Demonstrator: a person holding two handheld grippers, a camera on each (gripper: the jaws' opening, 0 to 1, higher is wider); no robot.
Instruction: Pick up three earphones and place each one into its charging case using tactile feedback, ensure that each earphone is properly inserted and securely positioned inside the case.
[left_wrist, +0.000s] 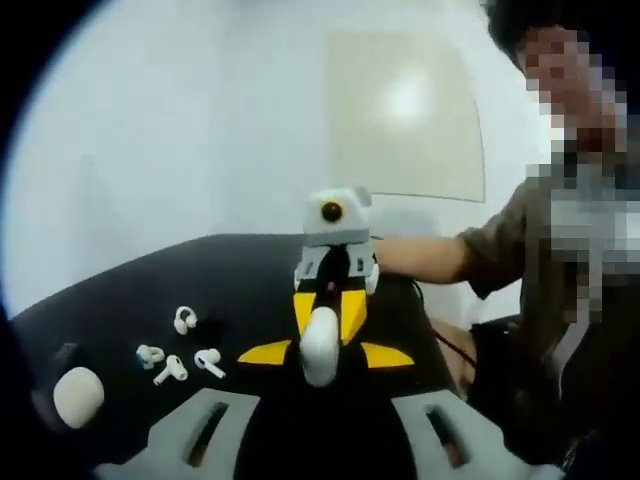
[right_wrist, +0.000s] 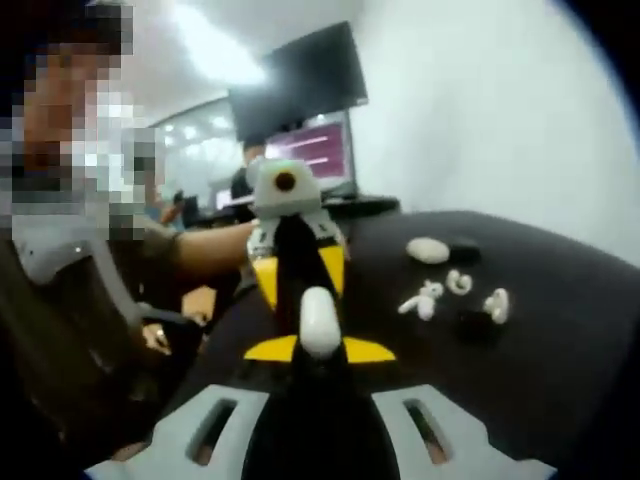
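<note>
Lying far left: white pod on black table, set aside.
Earphones: loose cluster just beside it, within reach, none picked up.
Centre: white case raised between both grippers, probably presented for loading.
Left gripper: level, nose-to-nose with right gripper; jaw gap and hold on case unclear for either.
Right: forearm stretched forward.

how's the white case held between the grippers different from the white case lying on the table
The held white case is off the table, pinched between the left gripper and the right gripper; the white case on the table lies untouched. The held one stands upright and looks narrow; the other lies flat, rounder. Both are white and smooth.
</note>
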